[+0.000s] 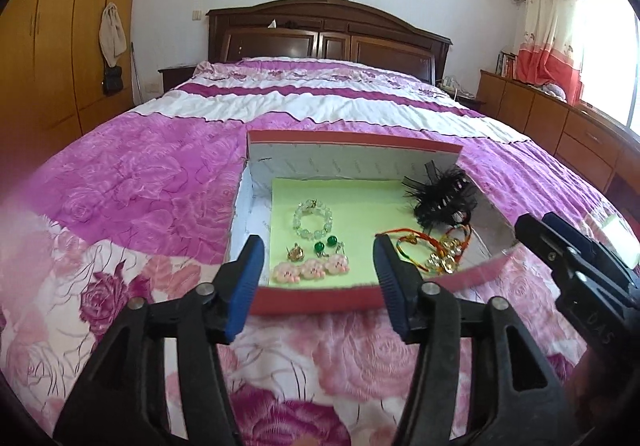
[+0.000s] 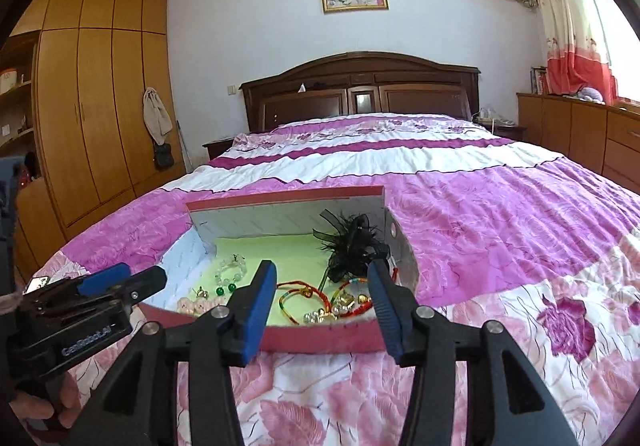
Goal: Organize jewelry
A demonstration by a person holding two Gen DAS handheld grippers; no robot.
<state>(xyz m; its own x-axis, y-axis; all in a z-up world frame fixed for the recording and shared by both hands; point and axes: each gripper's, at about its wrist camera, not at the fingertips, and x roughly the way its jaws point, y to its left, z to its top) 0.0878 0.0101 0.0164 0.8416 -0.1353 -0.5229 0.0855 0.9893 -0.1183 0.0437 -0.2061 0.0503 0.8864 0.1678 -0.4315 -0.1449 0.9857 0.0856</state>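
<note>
Jewelry lies in the red box (image 1: 320, 296) on the bedspread (image 1: 132, 182), just ahead of both my grippers. My left gripper (image 1: 318, 266) is spread wide and holds nothing, its blue pads framing the 3 pink charms (image 1: 310, 270), 2 green beads (image 1: 325, 244) and the clear bead bracelet (image 1: 313, 220) on the green liner (image 1: 360, 214). My right gripper (image 2: 322, 300) is also spread and empty, hovering at the box's near wall over the red cord bracelets (image 2: 304, 296) and gold trinkets (image 2: 344, 302). A black feathered hairpiece (image 2: 354, 246) sits in the far right corner. Beyond stand the headboard (image 2: 360, 86) and wardrobe (image 2: 92, 106).
</note>
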